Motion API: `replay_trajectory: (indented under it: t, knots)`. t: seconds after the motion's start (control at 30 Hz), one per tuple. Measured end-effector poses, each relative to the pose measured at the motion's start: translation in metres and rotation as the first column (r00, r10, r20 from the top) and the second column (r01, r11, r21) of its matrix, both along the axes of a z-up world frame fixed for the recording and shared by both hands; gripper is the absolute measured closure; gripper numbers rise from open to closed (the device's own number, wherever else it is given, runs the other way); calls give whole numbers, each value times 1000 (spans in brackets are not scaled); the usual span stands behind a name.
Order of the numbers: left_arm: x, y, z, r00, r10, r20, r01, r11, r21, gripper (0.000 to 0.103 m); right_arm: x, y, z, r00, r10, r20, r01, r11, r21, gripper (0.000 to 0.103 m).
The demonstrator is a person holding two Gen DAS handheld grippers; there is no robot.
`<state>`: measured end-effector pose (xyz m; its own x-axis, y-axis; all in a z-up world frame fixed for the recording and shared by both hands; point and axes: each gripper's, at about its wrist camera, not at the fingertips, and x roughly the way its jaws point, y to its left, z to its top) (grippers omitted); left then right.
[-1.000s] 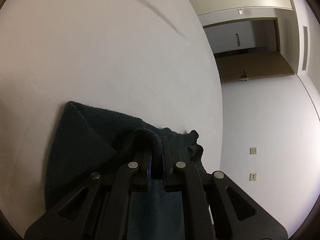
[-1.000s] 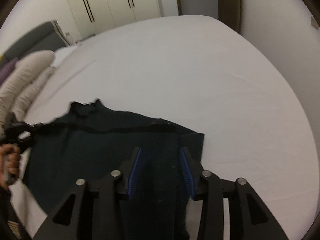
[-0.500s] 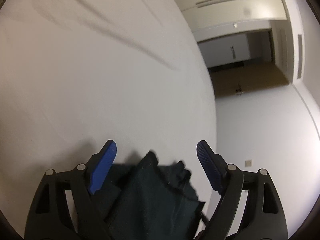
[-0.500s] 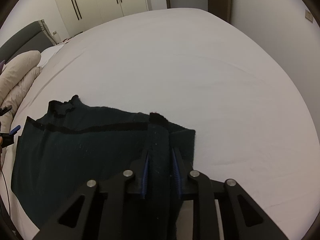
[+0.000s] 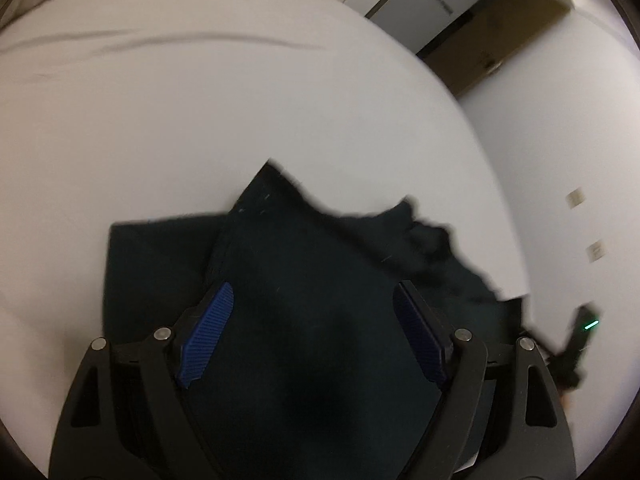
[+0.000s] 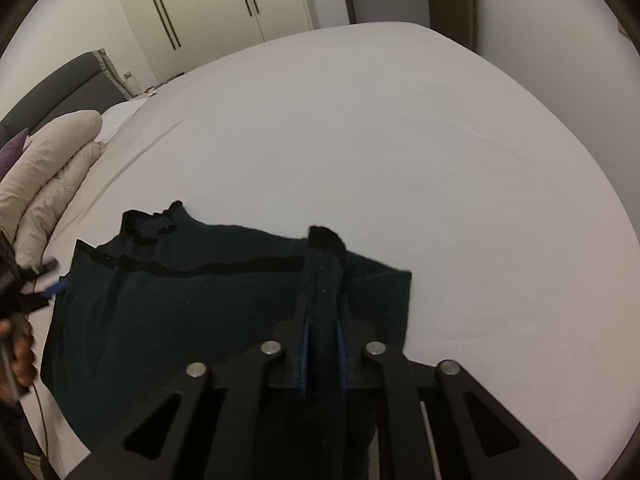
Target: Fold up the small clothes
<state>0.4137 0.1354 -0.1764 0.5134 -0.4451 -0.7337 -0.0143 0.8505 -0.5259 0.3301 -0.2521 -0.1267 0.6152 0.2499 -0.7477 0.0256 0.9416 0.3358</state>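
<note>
A dark green small garment (image 6: 180, 312) with a black band lies spread on the white bed (image 6: 400, 140). My right gripper (image 6: 322, 308) is closing, and its blue pads pinch a raised ridge of the garment near its right edge. In the left wrist view the garment (image 5: 304, 240) lies rumpled, one corner pointing away. My left gripper (image 5: 313, 288) hovers over it with jaws wide and closing slightly; the pads touch nothing. That gripper also shows at the left edge of the right wrist view, held by a person's hand (image 6: 18, 356).
Beige pillows (image 6: 48, 168) and a grey headboard (image 6: 60, 92) stand at the bed's left end. White wardrobes (image 6: 220, 0) line the far wall. A brown door (image 5: 480, 52) is past the bed's far corner. Bare sheet stretches beyond and right of the garment.
My left gripper let go of the garment's edge, opened wide, rolled and drew back above the cloth. My right gripper closed from open onto a ridge of the garment.
</note>
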Motion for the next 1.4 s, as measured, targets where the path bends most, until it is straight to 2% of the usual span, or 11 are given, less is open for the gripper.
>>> replay_trajectory:
  t: [0.1, 0.27, 0.4, 0.47, 0.67, 0.73, 0.93, 1.07, 1.17, 1.3, 1.4]
  knots:
    - [-15, 3, -6, 999, 5, 39, -7, 998, 54, 31, 5, -4, 1, 1000, 3, 18, -3, 1000, -13, 95]
    - [-29, 16, -13, 998, 30, 57, -33, 998, 60, 39, 18, -22, -14, 999, -46, 14, 45, 997, 55, 95]
    - [-43, 21, -12, 996, 36, 82, -41, 998, 57, 39, 15, -46, -19, 991, -136, -2, 135, 981, 139, 85]
    - [-53, 26, -10, 995, 38, 96, -42, 998, 41, 39, 8, -47, -9, 988, -155, 29, 151, 983, 105, 69]
    - [-62, 51, 10, 989, 76, 130, -71, 997, -43, 39, -3, -30, 21, 986, -117, 119, 110, 992, 66, 68]
    - [-52, 57, 16, 992, 48, 119, -42, 997, -57, 28, -4, -22, 24, 988, -93, 126, 85, 994, 64, 68]
    - [-22, 48, 21, 992, -96, 86, 95, 995, 20, 27, -6, -2, 23, 990, -23, 142, 17, 999, 47, 68]
    - [-4, 33, 20, 985, -159, 69, 150, 982, 118, 28, -10, -8, 15, 991, -38, 126, 33, 998, 48, 68]
    - [10, 29, 20, 981, -183, 60, 171, 971, 168, 33, -15, -16, 9, 992, -53, 114, 48, 998, 50, 68]
    - [28, 23, 9, 979, -204, 9, 199, 963, 184, 69, -16, -21, -2, 995, -59, 81, 55, 997, 51, 68]
    - [33, 15, 4, 975, -224, -1, 219, 951, 217, 71, -16, -22, -6, 996, -55, 73, 51, 997, 57, 68]
